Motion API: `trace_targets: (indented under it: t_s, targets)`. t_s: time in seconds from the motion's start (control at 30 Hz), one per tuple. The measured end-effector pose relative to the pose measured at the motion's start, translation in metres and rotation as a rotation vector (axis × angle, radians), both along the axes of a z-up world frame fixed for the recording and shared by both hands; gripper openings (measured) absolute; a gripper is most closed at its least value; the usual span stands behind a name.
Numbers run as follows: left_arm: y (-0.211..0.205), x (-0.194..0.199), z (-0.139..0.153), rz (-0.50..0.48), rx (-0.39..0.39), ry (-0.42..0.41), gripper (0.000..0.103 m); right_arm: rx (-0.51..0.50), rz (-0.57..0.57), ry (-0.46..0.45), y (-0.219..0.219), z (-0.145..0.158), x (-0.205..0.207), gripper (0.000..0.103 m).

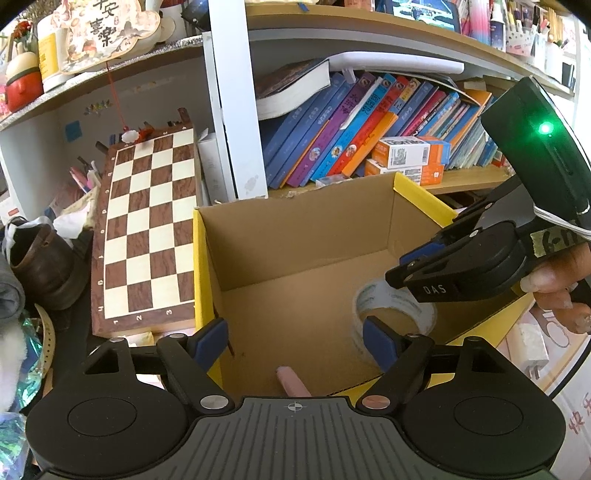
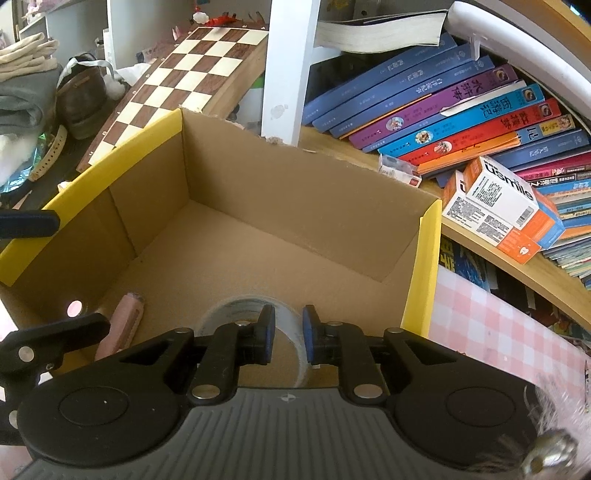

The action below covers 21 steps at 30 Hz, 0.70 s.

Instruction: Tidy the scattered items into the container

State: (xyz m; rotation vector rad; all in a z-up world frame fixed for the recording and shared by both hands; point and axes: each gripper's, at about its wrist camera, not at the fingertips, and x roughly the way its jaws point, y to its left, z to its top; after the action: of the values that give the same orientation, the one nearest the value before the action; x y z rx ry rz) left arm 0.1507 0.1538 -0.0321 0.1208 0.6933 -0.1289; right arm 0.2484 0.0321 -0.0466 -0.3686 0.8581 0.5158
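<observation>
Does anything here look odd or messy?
Yes: the books on the shelf slump sideways instead of standing upright, with one thick book lying flat on top. The cardboard box's back rim is ragged. The tape roll inside looks fine.

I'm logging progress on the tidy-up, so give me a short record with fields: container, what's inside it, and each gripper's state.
container: cardboard box with yellow edges, open top
inside: tape roll and pink tube on the floor
left gripper: fingers wide apart, holding nothing
right gripper: above the tape roll, fingers narrowly apart, not gripping it
beside box: chessboard
</observation>
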Motion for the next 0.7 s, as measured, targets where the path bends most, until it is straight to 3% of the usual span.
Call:
trace_targets:
  t_s: [0.5,0.7]
  targets:
    - [-0.002,-0.020,0.018,0.003,0.011,-0.052,0.084,0.036,-0.014,-0.050,-0.008,0.028,-0.023,0.026]
    - [-0.005,-0.035,0.030,-0.003,0.019,-0.088,0.089,0.073,-0.035,-0.077,-0.020,0.047,-0.042,0.028]
